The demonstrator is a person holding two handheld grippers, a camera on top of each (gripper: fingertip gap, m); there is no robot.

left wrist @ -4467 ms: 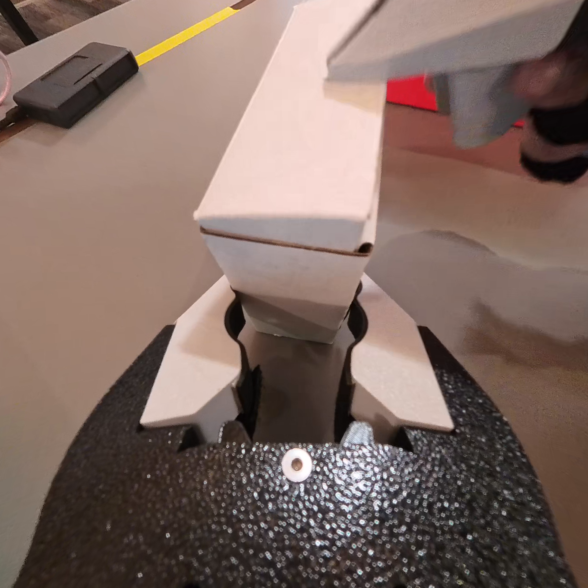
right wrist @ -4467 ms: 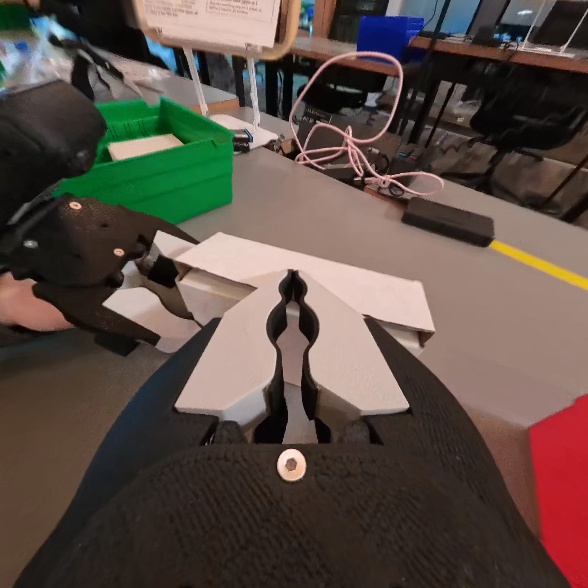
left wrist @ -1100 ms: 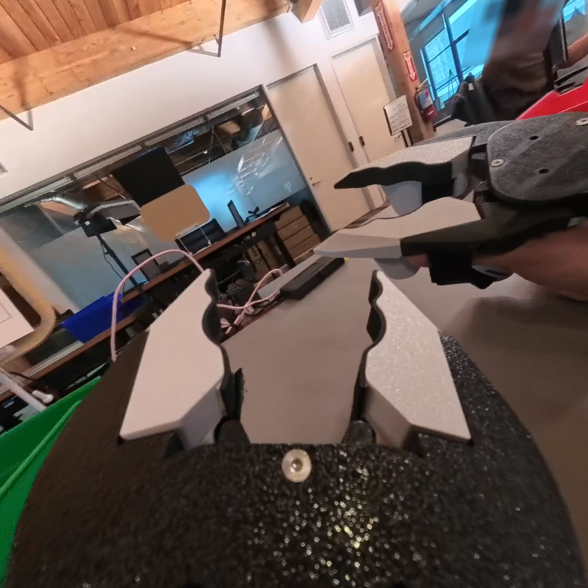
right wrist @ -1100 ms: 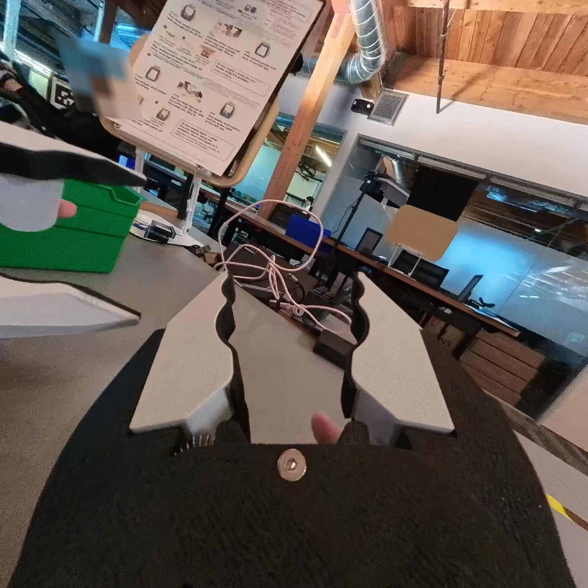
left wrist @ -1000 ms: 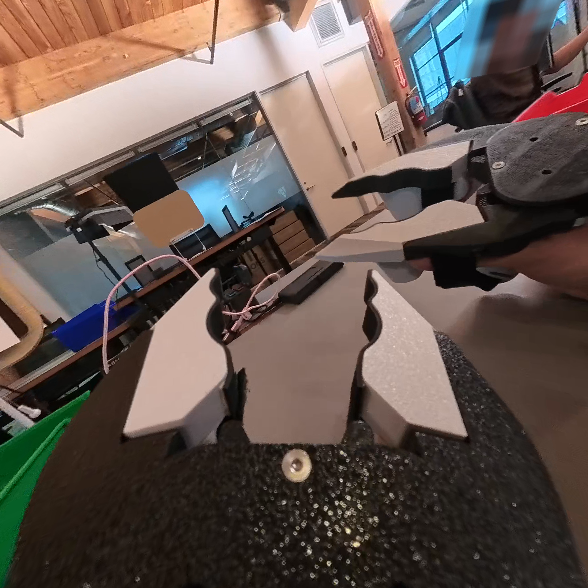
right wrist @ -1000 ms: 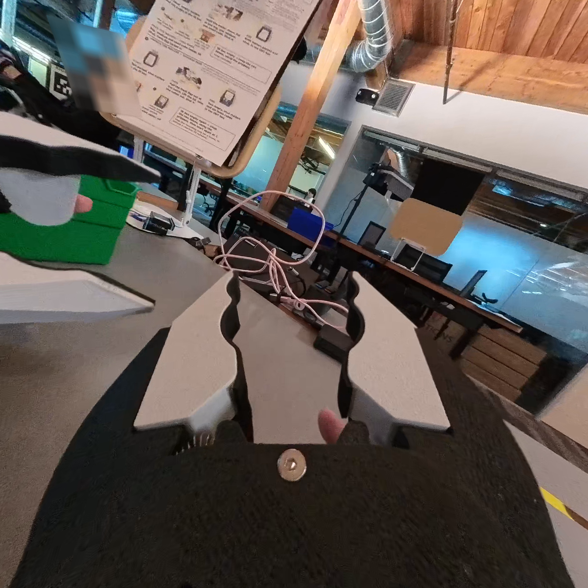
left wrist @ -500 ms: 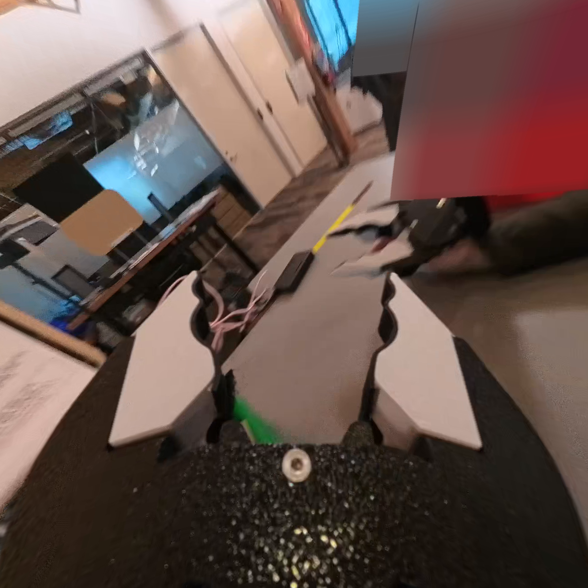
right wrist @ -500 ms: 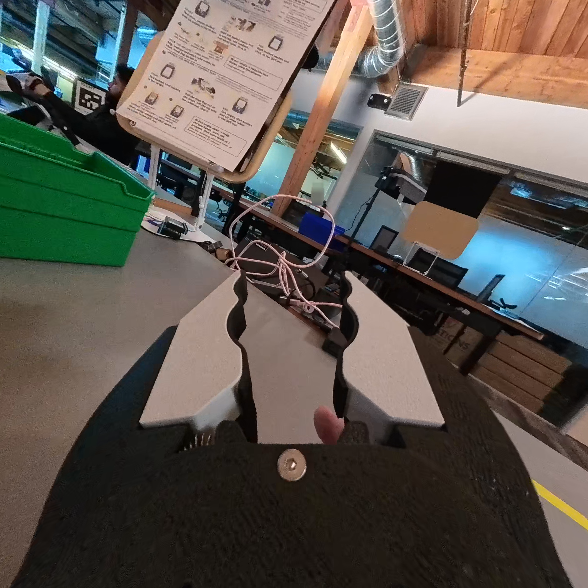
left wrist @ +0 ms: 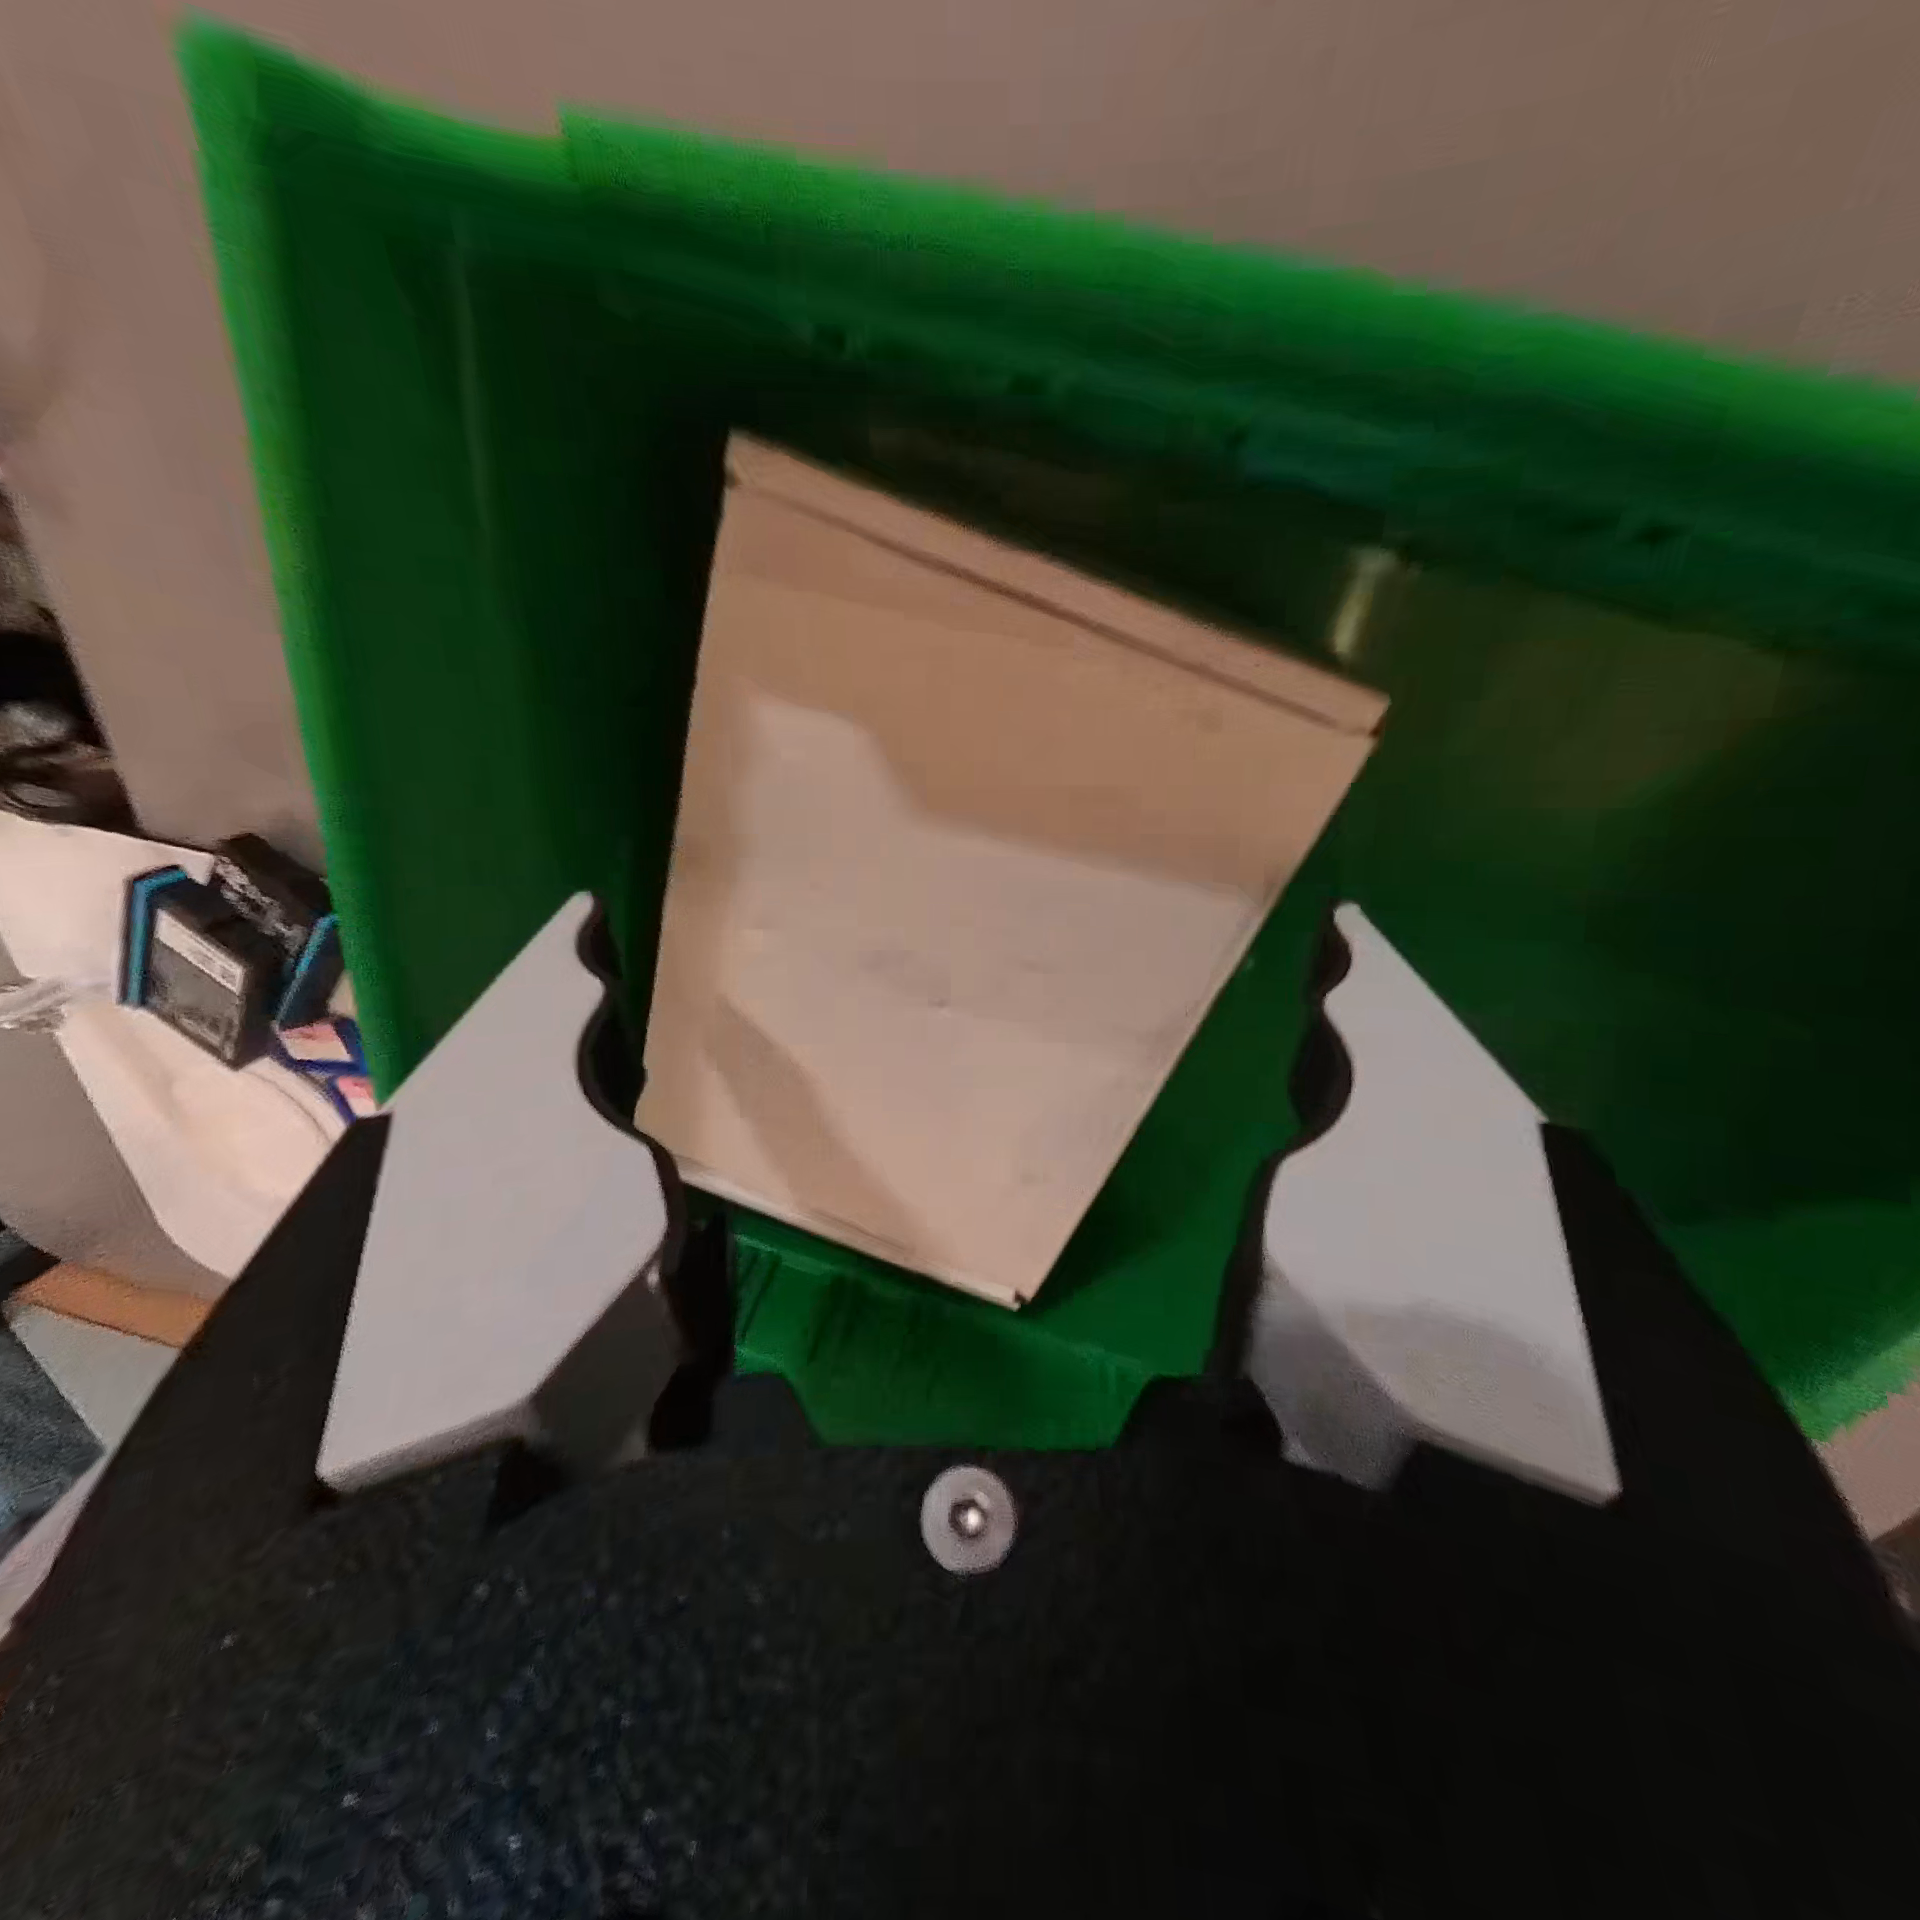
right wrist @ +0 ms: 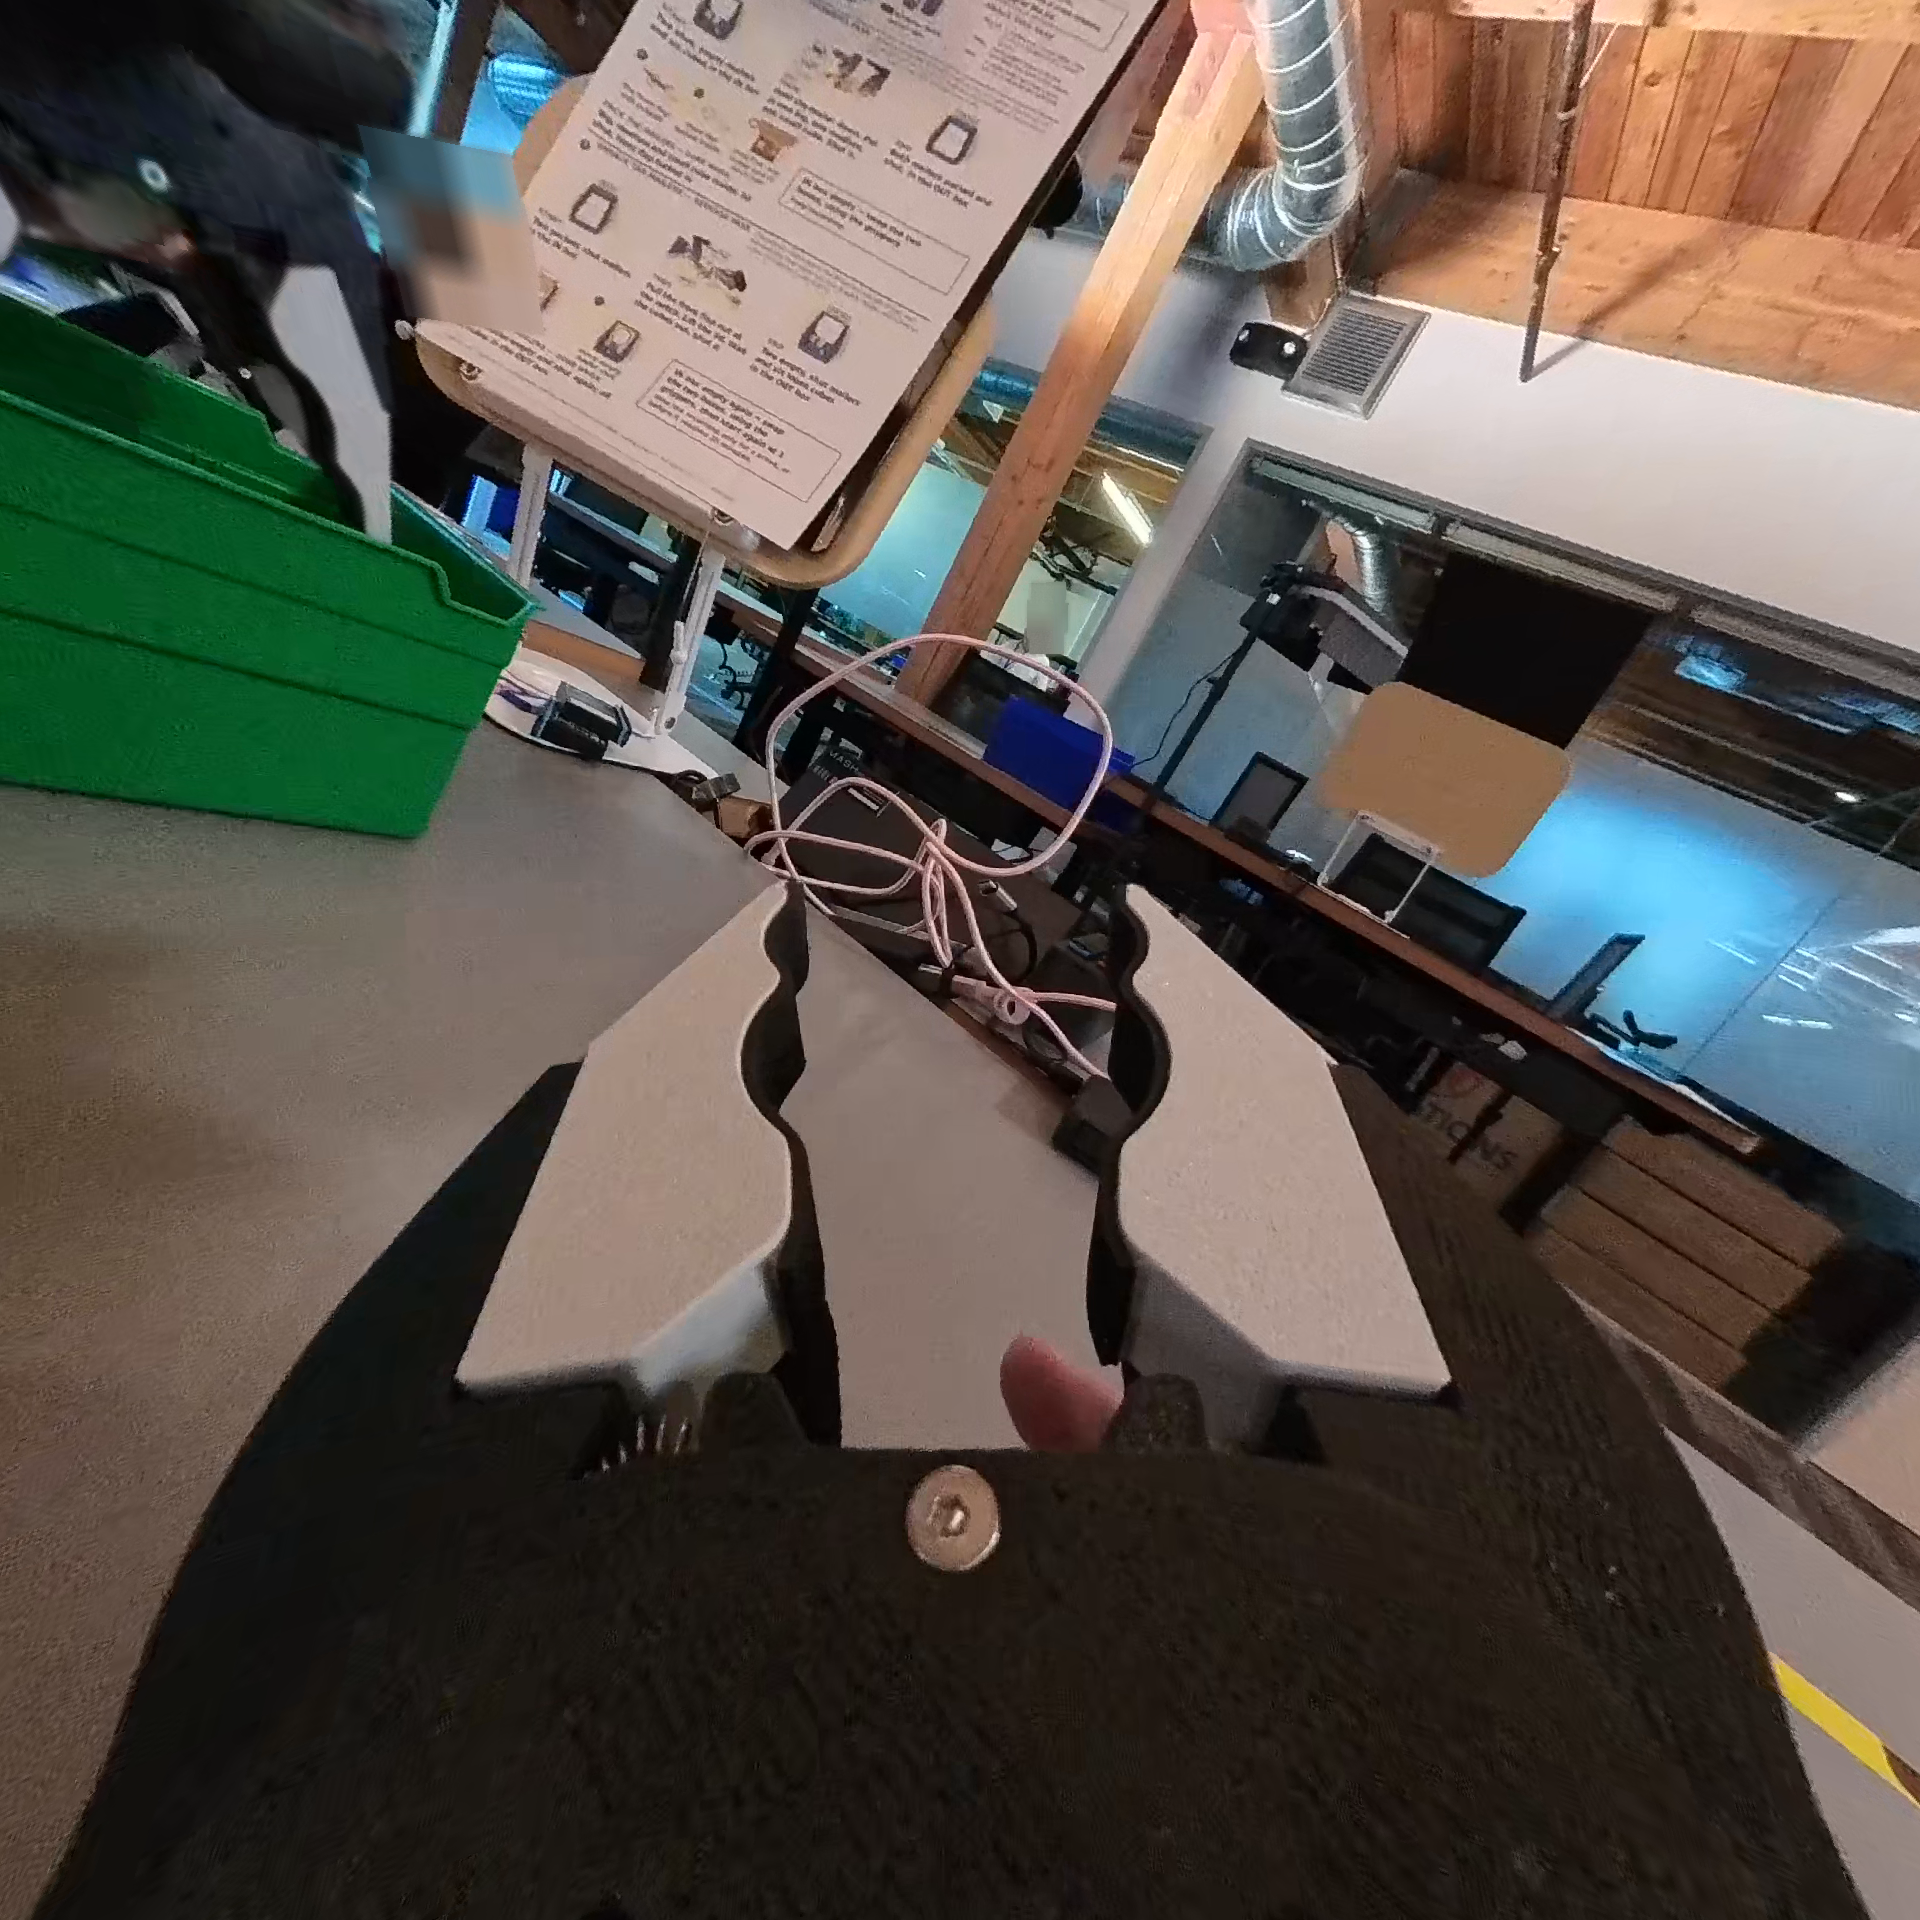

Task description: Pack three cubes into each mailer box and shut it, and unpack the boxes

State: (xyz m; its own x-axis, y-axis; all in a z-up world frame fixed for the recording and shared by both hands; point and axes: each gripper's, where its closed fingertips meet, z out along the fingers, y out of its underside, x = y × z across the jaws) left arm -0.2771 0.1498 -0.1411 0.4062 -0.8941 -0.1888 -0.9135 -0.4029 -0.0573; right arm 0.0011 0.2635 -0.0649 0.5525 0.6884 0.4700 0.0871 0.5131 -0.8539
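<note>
item: mailer box (left wrist: 966,862), closed, lying in green bin (left wrist: 1558,436), centre frame. left gripper (left wrist: 961,1039): fingers wide apart, straddling box, right pad clear of it. right gripper (right wrist: 961,997): apart, empty, above table (right wrist: 260,987). advice: centre on box sides, lower squarely, close evenly before lifting.

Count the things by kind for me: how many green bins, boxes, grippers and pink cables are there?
Green bin: 1
Mailer box, lying in the bin: 1
Grippers: 2, left gripper and right gripper, both open
Pink cable: 1
Total: 5
</note>
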